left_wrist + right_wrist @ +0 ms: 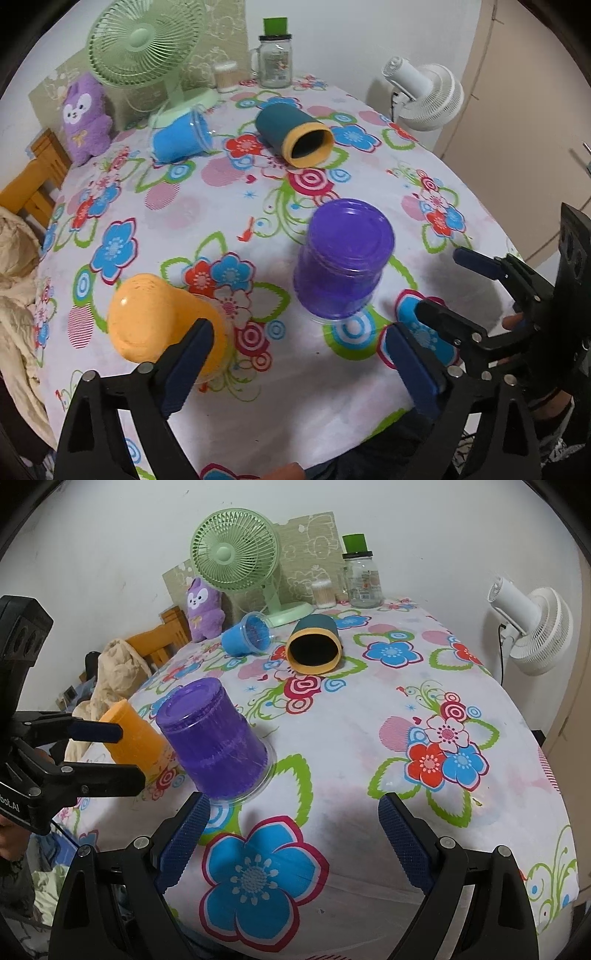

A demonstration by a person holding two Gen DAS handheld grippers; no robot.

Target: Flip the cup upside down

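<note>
A purple cup (343,258) stands upside down on the flowered tablecloth (258,391); it also shows in the right wrist view (218,742). An orange cup (155,317) stands upside down at the near left, just beyond my left finger pad (184,369); it also shows in the right wrist view (136,738). A blue cup (183,138) and a teal-and-yellow cup (295,134) lie on their sides at the far end. My left gripper (295,369) is open and empty. My right gripper (293,842) is open and empty, right of the purple cup.
A green fan (147,48), a purple plush toy (85,118), a glass jar (275,55) and a cotton-swab tub (225,75) stand at the table's far edge. A white fan (428,96) stands off the right side. A wooden chair (33,181) with cloth stands left.
</note>
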